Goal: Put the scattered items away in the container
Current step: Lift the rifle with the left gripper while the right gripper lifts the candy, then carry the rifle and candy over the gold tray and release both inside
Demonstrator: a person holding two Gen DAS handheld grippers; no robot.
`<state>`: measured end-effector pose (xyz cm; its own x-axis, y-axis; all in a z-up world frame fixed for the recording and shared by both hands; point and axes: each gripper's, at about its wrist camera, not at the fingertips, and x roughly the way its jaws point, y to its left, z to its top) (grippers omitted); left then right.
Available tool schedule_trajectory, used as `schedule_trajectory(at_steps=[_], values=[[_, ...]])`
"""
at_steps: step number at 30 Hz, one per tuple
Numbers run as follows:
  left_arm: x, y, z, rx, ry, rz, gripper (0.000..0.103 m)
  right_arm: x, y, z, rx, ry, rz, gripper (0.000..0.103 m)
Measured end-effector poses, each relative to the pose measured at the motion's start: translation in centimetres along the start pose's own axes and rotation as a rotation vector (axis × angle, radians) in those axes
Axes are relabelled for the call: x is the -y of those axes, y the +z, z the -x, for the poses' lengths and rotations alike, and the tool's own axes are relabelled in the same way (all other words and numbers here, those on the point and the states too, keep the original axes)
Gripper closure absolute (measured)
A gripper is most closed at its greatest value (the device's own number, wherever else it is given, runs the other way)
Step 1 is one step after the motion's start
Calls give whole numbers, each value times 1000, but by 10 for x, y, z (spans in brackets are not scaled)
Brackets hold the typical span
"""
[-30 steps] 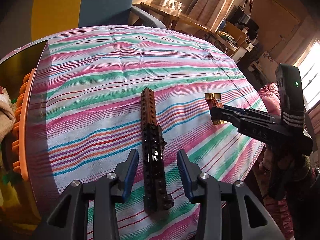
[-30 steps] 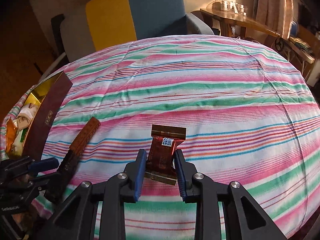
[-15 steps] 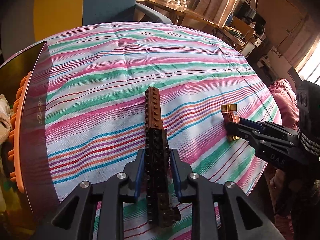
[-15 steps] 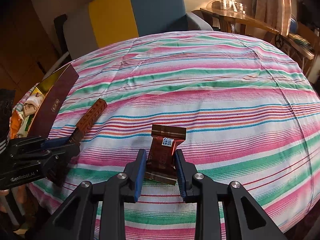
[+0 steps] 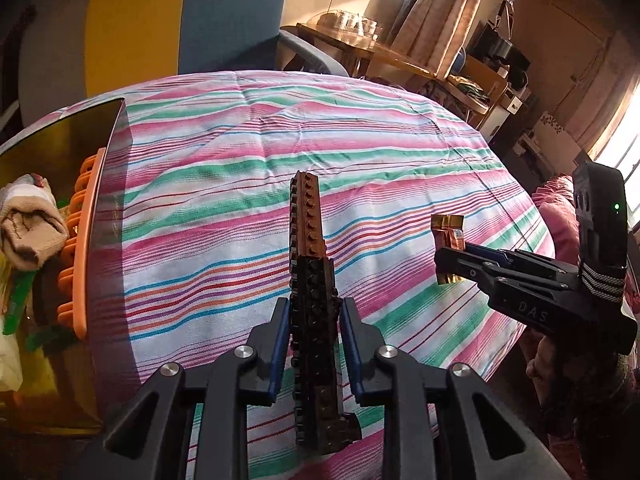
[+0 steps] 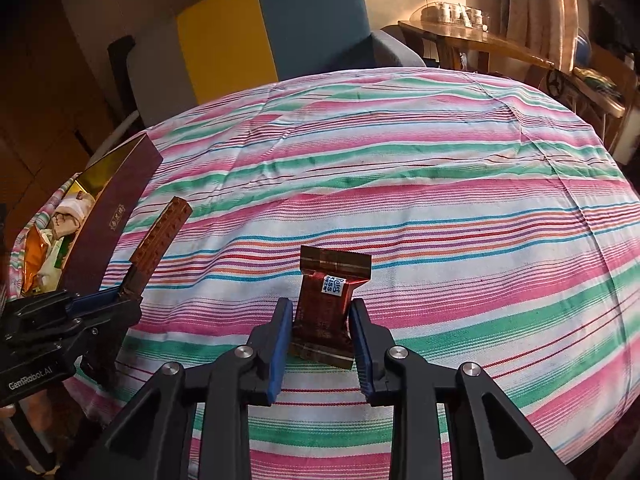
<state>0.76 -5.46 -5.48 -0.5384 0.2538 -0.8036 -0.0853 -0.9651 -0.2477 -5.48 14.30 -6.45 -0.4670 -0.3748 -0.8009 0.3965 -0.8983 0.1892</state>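
Note:
A long studded brick bar [image 5: 310, 280], brown at the far end and black at the near end, is clamped in my left gripper [image 5: 313, 312], which is shut on its black part. The bar [image 6: 160, 236] also shows in the right wrist view, its far end tilted up off the cloth. My right gripper [image 6: 320, 316] is shut on a brown and gold candy wrapper [image 6: 328, 300], held just above the striped tablecloth [image 6: 400, 160]. The dark box [image 5: 110, 216] with a gold lining stands at the left and holds an orange comb-like piece [image 5: 82, 240], cloth and packets.
A blue and yellow chair [image 6: 272, 28] stands behind the table. A wooden side table [image 6: 472, 40] with glassware is at the back right. The striped table's edge [image 5: 520, 184] curves away at the right. A hand [image 5: 560, 368] holds the right gripper's handle.
My left gripper closed on the brick bar, which had been lying between open fingers. The bar's far end has since lifted off the cloth. The right gripper kept its hold on the candy.

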Motion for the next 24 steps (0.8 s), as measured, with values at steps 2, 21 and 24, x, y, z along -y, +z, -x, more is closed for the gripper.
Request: schedule_trajectory(at_steps=[2, 21, 24], values=[[0, 1, 8, 19, 1, 2, 79, -7, 2, 4, 9, 12, 11, 74], [-56, -6, 92, 212, 123, 129, 79, -126, 39, 15, 90, 133, 225, 74], [-76, -8, 109, 249, 163, 167, 79, -150, 46, 13, 98, 159, 258, 74]])
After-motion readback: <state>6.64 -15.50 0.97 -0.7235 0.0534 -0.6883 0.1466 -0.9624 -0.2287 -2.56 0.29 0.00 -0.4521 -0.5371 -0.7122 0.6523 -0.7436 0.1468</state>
